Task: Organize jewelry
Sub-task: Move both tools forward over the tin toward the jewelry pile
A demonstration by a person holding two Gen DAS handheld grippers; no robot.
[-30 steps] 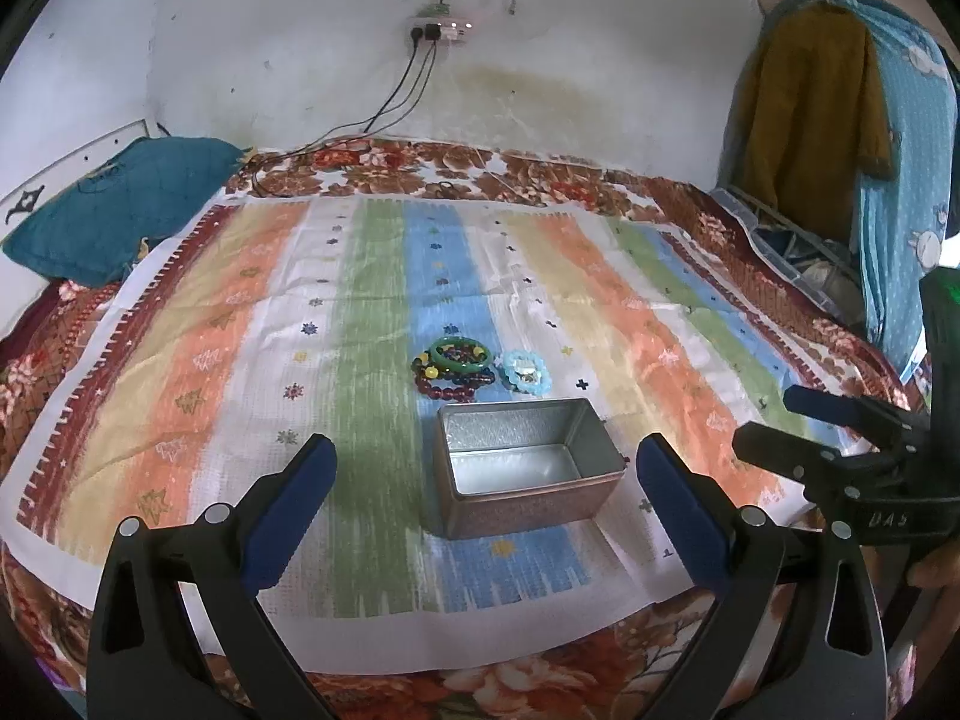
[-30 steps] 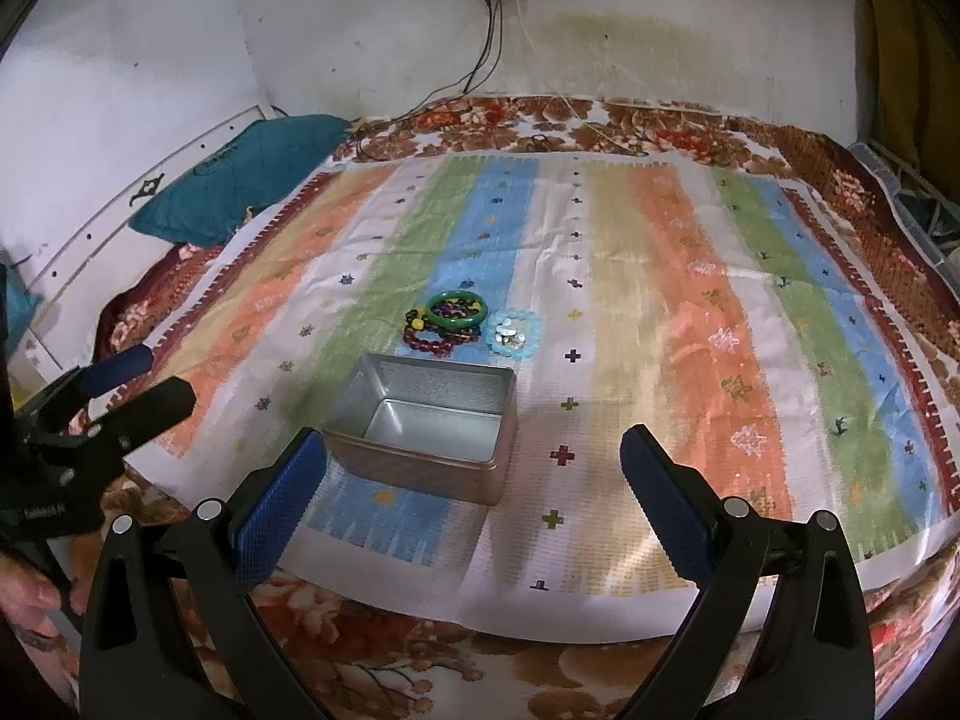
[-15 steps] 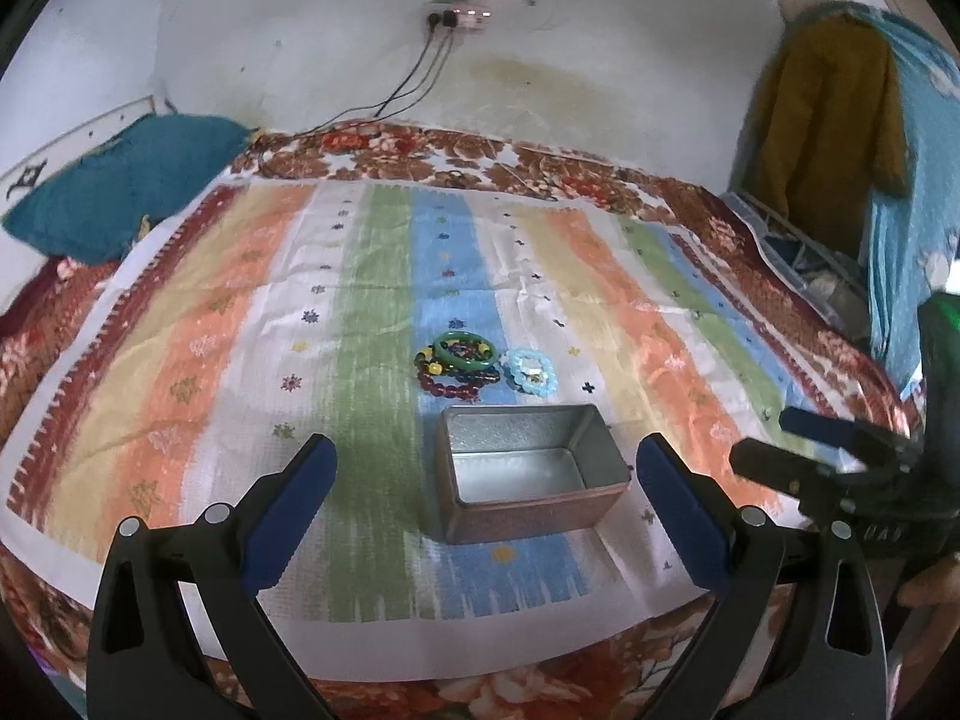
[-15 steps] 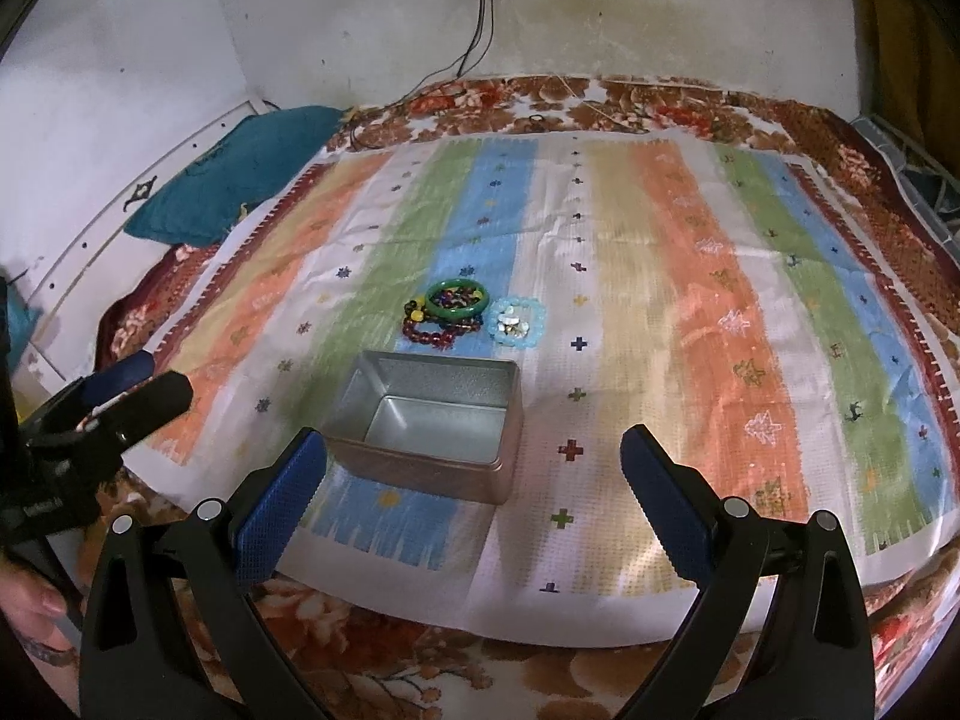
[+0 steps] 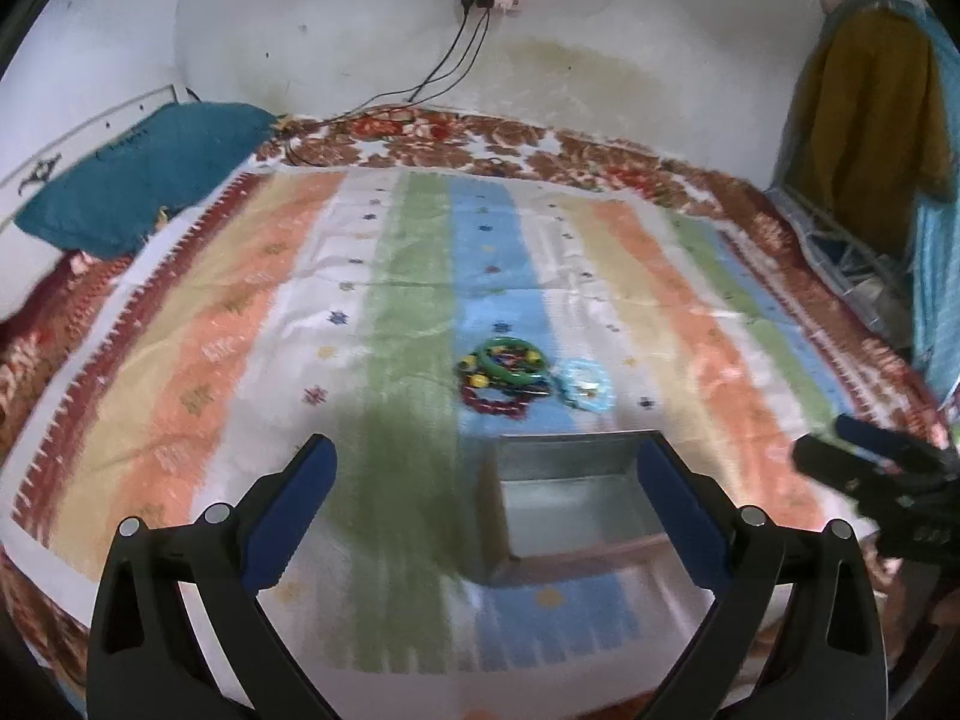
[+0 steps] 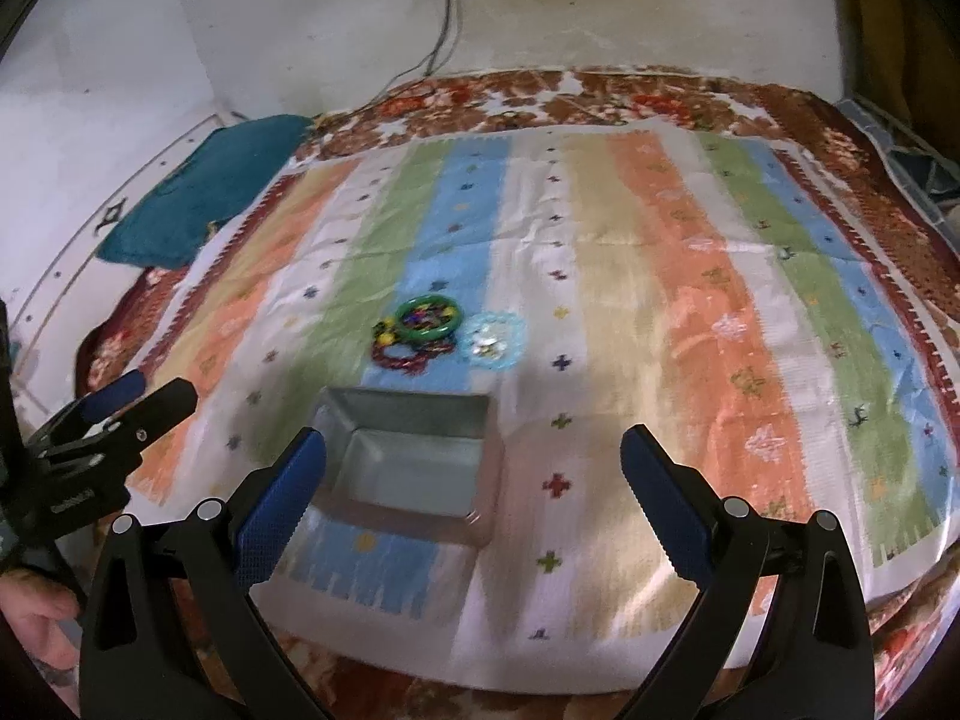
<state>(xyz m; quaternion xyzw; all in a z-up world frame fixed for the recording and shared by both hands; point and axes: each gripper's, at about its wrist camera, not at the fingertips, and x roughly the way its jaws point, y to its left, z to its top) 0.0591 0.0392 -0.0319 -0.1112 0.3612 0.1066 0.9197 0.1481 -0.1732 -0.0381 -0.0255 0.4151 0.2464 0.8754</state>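
Bed (image 5: 600,150) with floral sheet, striped cloth (image 5: 240,330) spread over it. Teal pillow (image 5: 138,174) at the far left corner. Metal tin (image 5: 570,504) sits open and empty on the cloth, near edge. Just beyond the tin, apart from it: green bangle (image 5: 509,360) on a heap of coloured beads, dark red bead bracelet (image 5: 493,402) touching it, light blue bracelet (image 5: 583,390) just right. Left gripper (image 5: 486,516) wide open, holding nothing, tin partly between its fingers. Right gripper (image 6: 474,498) wide open, empty, right of the tin.
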